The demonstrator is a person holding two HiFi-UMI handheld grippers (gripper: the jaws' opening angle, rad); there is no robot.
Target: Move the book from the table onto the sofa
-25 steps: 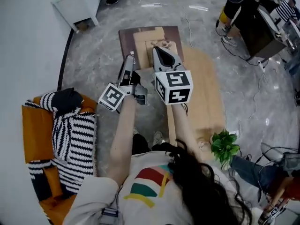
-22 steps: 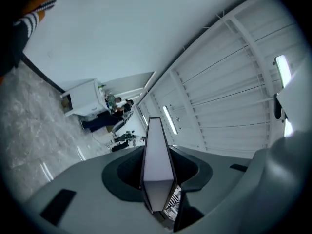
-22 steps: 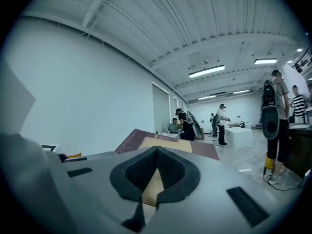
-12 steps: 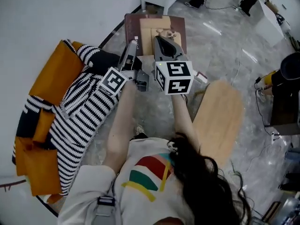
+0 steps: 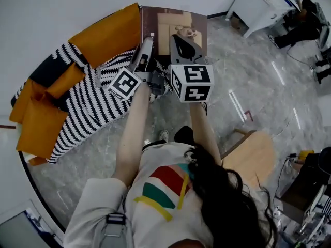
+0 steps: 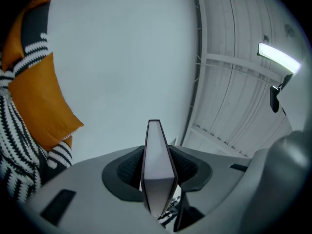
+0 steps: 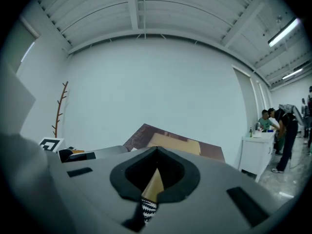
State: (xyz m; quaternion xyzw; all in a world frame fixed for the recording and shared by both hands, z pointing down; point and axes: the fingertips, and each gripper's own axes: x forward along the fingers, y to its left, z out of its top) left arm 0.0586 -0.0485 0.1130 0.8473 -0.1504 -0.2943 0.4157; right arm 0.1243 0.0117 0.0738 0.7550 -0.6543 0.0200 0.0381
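Note:
The book, brown-covered with a tan picture, is held in the air between both grippers, above the edge of the orange sofa and its black-and-white striped blanket. My left gripper is shut on the book's left edge; in the left gripper view the book stands edge-on between the jaws. My right gripper is shut on the book's near edge, and in the right gripper view the cover rises beyond the jaws. The book hangs clear of the sofa.
An orange cushion lies at the sofa's left end. The wooden table is behind at the lower right. A white cabinet stands at the upper right, with people beside it. A white wall is behind the sofa.
The person has turned from the wooden table to the sofa, carrying the book in both grippers. The sofa has swung from the left edge to under the book. Both grips are unchanged.

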